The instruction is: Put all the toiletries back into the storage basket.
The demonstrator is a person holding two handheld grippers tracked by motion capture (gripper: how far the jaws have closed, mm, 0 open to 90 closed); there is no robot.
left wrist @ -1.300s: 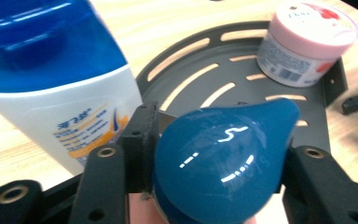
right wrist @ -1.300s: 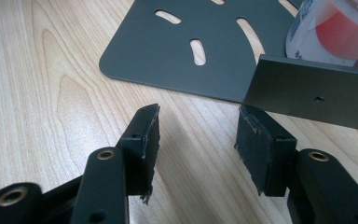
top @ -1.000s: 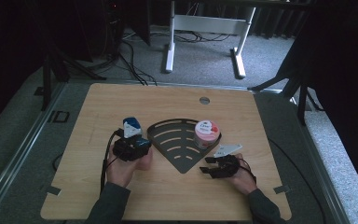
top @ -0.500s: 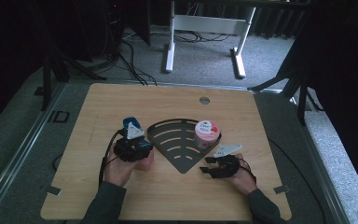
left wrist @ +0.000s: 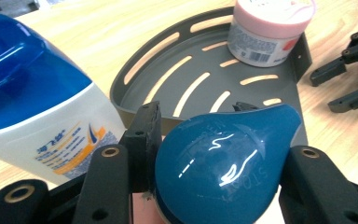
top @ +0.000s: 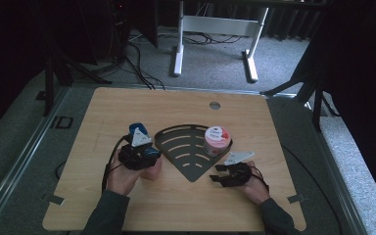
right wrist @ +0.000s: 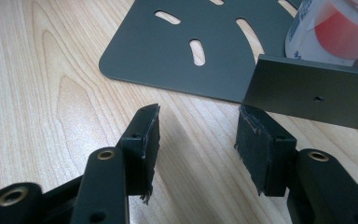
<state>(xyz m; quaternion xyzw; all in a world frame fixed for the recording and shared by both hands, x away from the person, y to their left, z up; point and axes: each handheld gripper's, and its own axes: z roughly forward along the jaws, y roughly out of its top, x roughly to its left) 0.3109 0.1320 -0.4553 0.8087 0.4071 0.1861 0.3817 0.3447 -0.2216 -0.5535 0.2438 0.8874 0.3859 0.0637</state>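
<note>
Teal-capped bottle (left wrist: 223, 168) clamped in my left fingers (left wrist: 142, 135) for racking in tray (left wrist: 135, 88); right fingers (right wrist: 144, 135) apart, empty, bracing tray edge.

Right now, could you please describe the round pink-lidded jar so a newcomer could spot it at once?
On the light wooden table lies a dark grey fan-shaped slotted metal rack. The round pink-lidded jar stands upright in the rack's right corner. It is the single pink item, unlike the blue-and-white bottle left of the rack.
</note>
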